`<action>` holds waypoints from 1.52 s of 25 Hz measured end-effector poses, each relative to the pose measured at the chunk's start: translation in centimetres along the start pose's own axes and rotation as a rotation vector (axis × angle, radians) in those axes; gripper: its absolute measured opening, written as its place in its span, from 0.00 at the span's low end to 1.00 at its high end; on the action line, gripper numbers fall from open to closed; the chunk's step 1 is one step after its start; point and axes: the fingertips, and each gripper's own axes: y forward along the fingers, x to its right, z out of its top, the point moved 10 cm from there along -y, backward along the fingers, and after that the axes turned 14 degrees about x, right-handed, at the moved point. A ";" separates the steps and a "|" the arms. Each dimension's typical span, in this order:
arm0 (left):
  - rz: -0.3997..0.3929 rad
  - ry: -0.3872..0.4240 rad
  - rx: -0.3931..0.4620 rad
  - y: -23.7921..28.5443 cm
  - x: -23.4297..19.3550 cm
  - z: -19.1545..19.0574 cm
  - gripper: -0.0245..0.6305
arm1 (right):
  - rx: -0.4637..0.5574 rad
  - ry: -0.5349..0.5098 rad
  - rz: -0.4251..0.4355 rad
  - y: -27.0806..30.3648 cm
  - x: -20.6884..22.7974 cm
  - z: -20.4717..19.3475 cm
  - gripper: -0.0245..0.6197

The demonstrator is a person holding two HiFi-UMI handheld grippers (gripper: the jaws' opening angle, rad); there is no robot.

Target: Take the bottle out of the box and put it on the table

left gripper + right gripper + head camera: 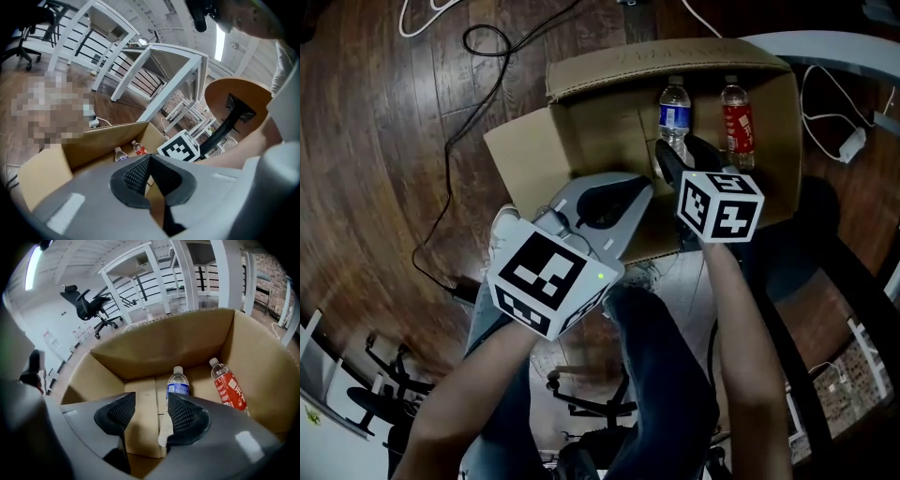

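Note:
An open cardboard box point(666, 58) stands on the wooden floor. Two bottles lie side by side in it, one blue-labelled point(674, 114) and one red-labelled point(737, 124). My right gripper point(678, 148) reaches down into the box, just over the blue-labelled bottle. In the right gripper view it point(151, 398) is open with nothing between the pads; the blue-labelled bottle point(177, 383) lies just beyond the right pad and the red-labelled bottle point(228, 386) further right. My left gripper point(623, 192) hovers at the box's near left flap. Its pads point(140, 173) meet at the tips, empty.
Black and white cables point(483, 42) run over the wooden floor point(384, 141) left of and behind the box. A white charger point(853, 142) lies at the right by a pale table edge point(834, 42). A dark chair base point(844, 281) stands close on the right. The person's legs point(656, 375) are below.

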 end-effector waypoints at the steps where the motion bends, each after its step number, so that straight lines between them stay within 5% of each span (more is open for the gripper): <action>1: 0.004 -0.002 0.000 0.3 -0.1 -0.2 0.03 | -0.016 -0.006 -0.016 0.7 0.4 -0.5 0.38; 14: -0.042 0.023 -0.030 2.2 -0.6 -1.1 0.03 | -0.219 -0.057 -0.142 7.0 4.7 -3.8 0.49; 29: -0.006 0.029 -0.032 2.6 -1.5 -1.8 0.03 | -0.254 -0.067 -0.182 11.1 5.5 -5.0 0.55; 38: 0.028 0.012 -0.053 1.5 -1.1 -1.5 0.03 | -0.191 -0.051 -0.157 8.7 5.4 -4.7 0.48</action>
